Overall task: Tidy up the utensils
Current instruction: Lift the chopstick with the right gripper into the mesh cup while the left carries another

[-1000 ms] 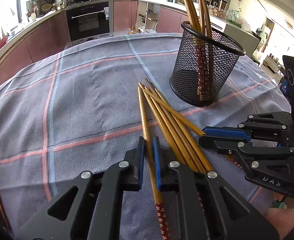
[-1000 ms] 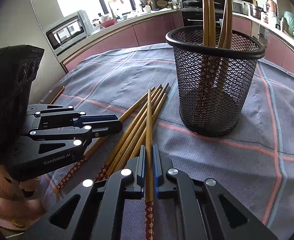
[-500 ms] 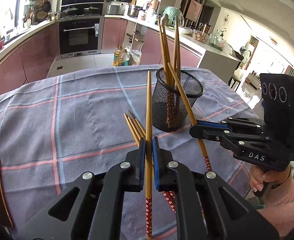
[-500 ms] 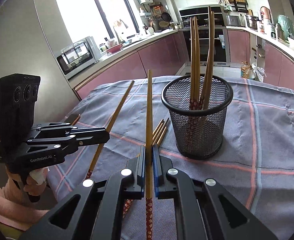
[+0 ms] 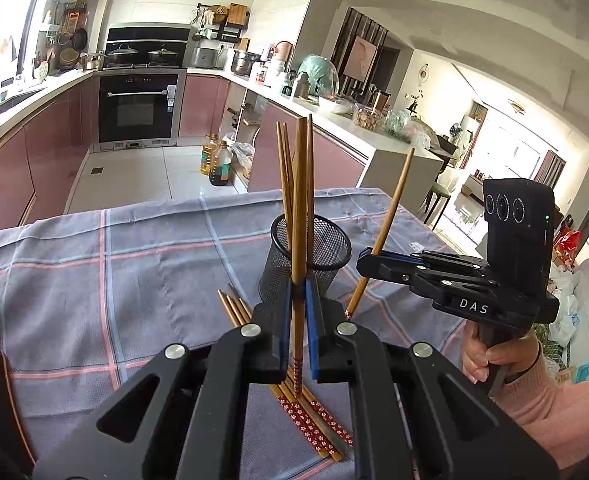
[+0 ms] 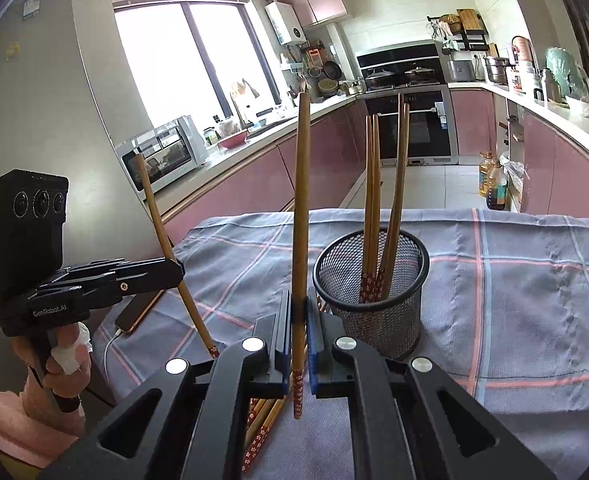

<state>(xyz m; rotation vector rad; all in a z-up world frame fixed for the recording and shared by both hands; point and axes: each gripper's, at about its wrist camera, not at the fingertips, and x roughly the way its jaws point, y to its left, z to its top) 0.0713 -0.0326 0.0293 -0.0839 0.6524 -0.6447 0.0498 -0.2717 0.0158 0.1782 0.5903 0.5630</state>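
My left gripper (image 5: 298,292) is shut on a wooden chopstick (image 5: 299,200) and holds it upright, well above the table. My right gripper (image 6: 299,312) is shut on another chopstick (image 6: 300,200), also upright. Each gripper shows in the other's view, the right one (image 5: 368,262) with its tilted chopstick (image 5: 388,216), the left one (image 6: 174,266) with its tilted chopstick (image 6: 162,236). A black mesh cup (image 5: 309,256) (image 6: 374,292) stands on the cloth ahead with several chopsticks (image 6: 374,200) in it. More chopsticks (image 5: 314,424) (image 6: 262,428) lie flat on the cloth below the grippers.
The table wears a grey-blue checked cloth (image 5: 134,280) (image 6: 514,300). A phone (image 6: 138,312) with a white cable lies near the table's left edge. Kitchen counters, an oven and oil bottles (image 5: 216,158) on the floor lie beyond the table.
Both grippers have lifted their chopsticks from the pile on the cloth, raised them high and turned them upright. The cup now looks farther away and lower.
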